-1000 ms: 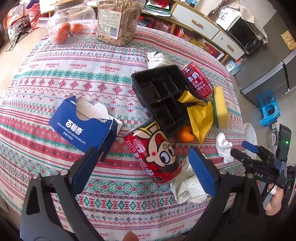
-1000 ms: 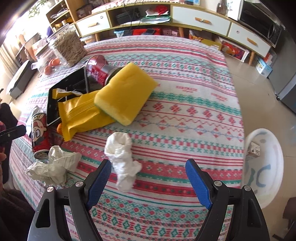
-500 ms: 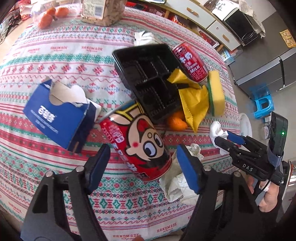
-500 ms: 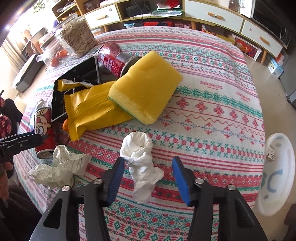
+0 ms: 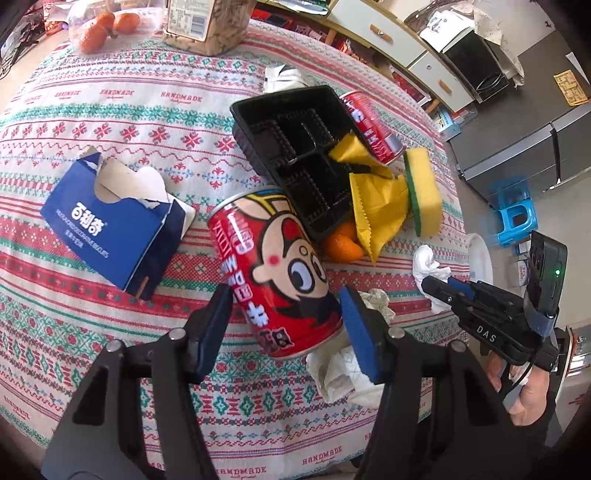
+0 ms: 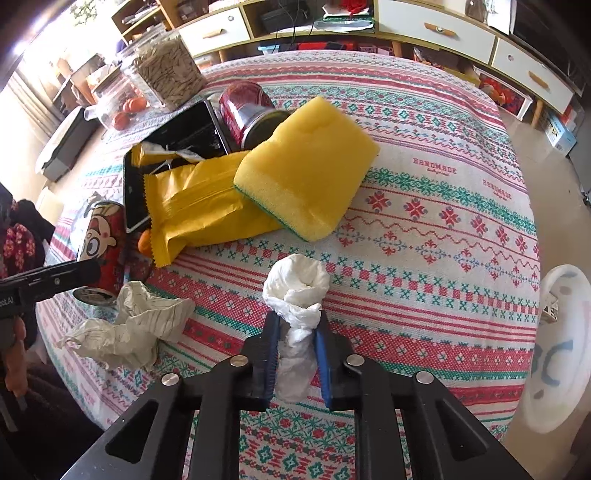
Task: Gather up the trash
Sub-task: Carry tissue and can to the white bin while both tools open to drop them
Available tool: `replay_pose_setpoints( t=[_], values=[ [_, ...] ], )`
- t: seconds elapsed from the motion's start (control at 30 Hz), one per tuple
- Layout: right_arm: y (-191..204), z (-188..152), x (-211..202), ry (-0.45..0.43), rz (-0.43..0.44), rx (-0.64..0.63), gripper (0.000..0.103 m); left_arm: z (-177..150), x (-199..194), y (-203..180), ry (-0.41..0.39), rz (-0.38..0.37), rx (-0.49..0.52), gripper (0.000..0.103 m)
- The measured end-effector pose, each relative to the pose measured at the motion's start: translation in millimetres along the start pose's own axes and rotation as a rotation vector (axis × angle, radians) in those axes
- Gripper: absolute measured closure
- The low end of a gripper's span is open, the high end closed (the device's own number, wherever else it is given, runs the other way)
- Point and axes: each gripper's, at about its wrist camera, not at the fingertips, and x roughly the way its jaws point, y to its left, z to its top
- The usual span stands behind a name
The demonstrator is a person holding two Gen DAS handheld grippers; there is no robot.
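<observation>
My left gripper (image 5: 286,317) is shut on a red cartoon can (image 5: 275,269) lying on its side; both blue pads press its lower end. The can also shows in the right wrist view (image 6: 101,245). My right gripper (image 6: 297,350) is shut on a crumpled white tissue (image 6: 299,295), which also shows in the left wrist view (image 5: 428,264). A second crumpled paper (image 6: 136,328) lies beside the can. A yellow wrapper (image 6: 207,206), a black plastic tray (image 5: 295,155), a second red can (image 6: 245,109), a torn blue box (image 5: 110,225) and an orange (image 5: 341,245) lie on the patterned tablecloth (image 6: 424,206).
A yellow sponge (image 6: 306,173) rests on the wrapper. A jar of seeds (image 6: 164,72) and a container of oranges (image 5: 101,24) stand at the far side. A white bin (image 6: 557,362) sits on the floor right of the table. A blue stool (image 5: 517,218) stands beyond.
Both grippers have closed: the left jaws narrowed onto the red cartoon can, the right jaws moved forward and closed on the white tissue.
</observation>
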Motion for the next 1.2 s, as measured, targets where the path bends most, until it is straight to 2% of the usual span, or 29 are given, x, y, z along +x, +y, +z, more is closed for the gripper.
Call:
replay_pose_setpoints(
  t=[0.5,0.8,1.2],
  values=[
    [-28.2,-11.8,-38.9,-0.056,0.027,0.058,0.085,-10.9,-18.1,-9.1,-0.051,-0.024,0.056,0.045],
    [-45.4,-12.0,-58.5,-0.101,0.032,0.094,0.085,-8.3,-29.5,-39.5,-0.099,-0.064,0.118,0.045],
    [-95.4,-31.1,-84.4,-0.14,-0.005,0.189,0.085,-7.8,-4.5,-108.2,-0.075,-0.082,0.256,0.045]
  ],
)
